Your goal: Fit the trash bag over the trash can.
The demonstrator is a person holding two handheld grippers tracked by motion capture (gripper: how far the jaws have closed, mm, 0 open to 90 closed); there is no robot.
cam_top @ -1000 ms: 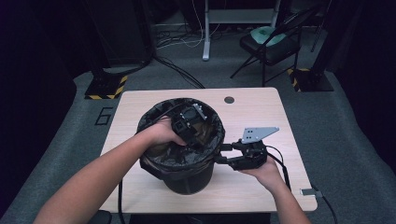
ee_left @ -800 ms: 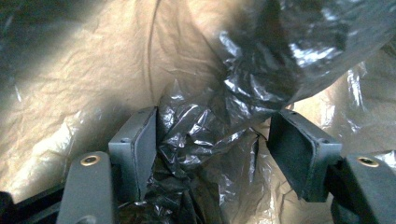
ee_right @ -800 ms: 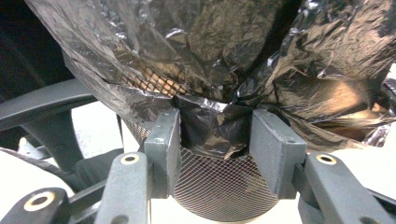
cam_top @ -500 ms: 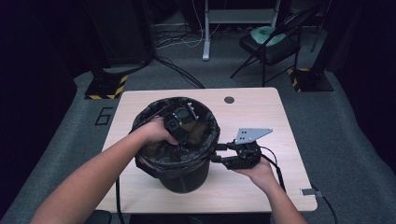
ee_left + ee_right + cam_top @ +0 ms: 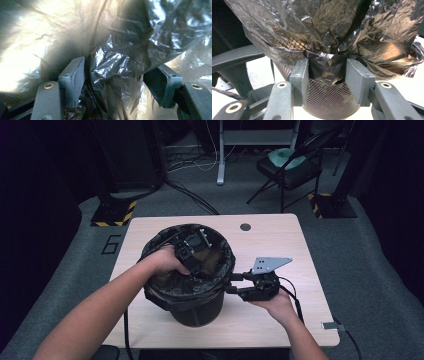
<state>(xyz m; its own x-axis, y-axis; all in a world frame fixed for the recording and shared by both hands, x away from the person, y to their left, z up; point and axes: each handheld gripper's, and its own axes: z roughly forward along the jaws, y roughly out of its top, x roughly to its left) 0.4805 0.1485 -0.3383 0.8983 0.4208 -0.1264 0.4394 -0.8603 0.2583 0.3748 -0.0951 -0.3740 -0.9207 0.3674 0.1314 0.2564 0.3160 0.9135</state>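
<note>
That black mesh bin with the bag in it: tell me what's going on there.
A person is fitting a black plastic bag into a black wire-mesh waste bin on the light wooden table. The left tool reaches down inside the bin, its jaws apart with crumpled liner between them. The right tool is at the bin's outer wall near the rim, jaws either side of a fold of the bag's overhang; whether they pinch it is unclear.

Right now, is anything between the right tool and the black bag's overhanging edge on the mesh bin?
Nothing visible stands in the way. The right tool already has the hanging edge of the black bag between its pads, against the mesh bin. The left tool is inside the bin, away from that spot.
</note>
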